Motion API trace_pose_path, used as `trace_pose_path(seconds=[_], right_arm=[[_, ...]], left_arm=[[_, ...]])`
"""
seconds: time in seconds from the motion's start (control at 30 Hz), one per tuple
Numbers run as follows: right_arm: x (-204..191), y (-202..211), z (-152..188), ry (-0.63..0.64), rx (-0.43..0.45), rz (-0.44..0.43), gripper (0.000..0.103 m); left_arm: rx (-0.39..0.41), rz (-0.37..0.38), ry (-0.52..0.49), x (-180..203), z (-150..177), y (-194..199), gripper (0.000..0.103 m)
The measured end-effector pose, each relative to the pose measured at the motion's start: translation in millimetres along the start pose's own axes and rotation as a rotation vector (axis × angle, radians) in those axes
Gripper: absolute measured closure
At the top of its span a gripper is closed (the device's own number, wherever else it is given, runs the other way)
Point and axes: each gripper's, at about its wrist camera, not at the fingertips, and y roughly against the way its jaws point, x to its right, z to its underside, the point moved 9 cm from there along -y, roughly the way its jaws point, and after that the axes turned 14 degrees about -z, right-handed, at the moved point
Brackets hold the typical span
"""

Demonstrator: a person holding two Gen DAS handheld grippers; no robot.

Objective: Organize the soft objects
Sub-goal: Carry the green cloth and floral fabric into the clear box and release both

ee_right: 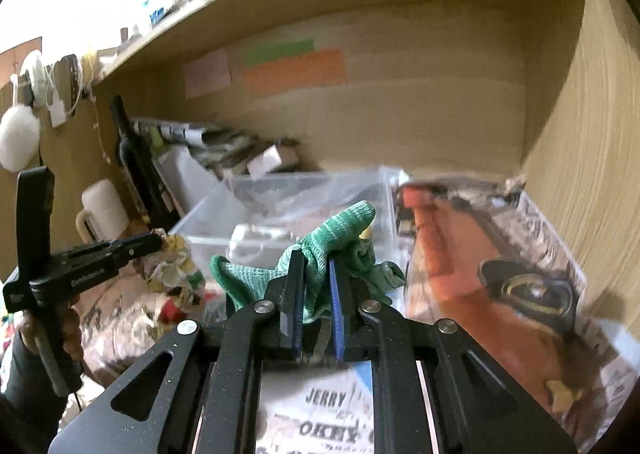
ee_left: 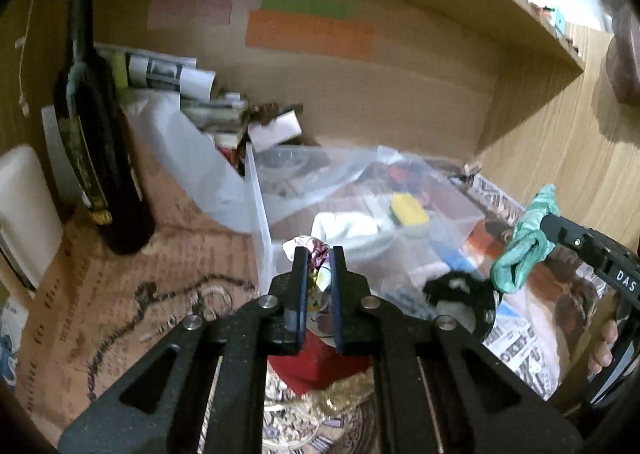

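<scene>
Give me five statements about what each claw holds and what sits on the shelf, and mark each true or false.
1. The right claw is shut on a green cloth. True.
2. The left claw is open with nothing in it. False: it is shut on a patterned cloth.
3. A dark bottle stands upright at the left of the shelf. True.
4. The clear bin holds nothing. False: a yellow sponge and a white cloth lie in it.
5. Blue notes are stuck on the back wall. False: the notes are pink, green and orange.
</scene>
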Motion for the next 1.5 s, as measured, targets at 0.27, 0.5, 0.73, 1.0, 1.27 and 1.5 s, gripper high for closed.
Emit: trace_pose_path(seconds=[0.27, 0.5, 0.73, 1.0, 1.27, 1.5], right_arm=[[-2, -9, -38, 0.037, 0.061, -0.005, 0.093], [3, -36, -58, 0.067, 0.048, -0.006, 0.092], [10, -73, -62, 0.084, -0.027, -0.020, 0.092], [24, -115, -42, 0.077, -0.178, -0.034, 0.092], [35, -137, -17, 0.077, -0.309, -0.020, 0.090], [46, -143, -12, 0.068, -0.344, 0.011, 0.074]], left_arm=[[0.104, -0.003, 0.014, 0, -45, 12, 0.094], [0.150, -0.022, 0.028, 0, -80, 0, 0.094], [0.127, -0.044, 0.026, 5, -95, -36, 0.094], [0.017, -0.058, -0.002, 16, -86, -97, 0.094], [-0.097, -0.057, -0.044, 23, -62, -131, 0.094], [-0.129, -0.069, -0.095, 31, -54, -133, 0.081]])
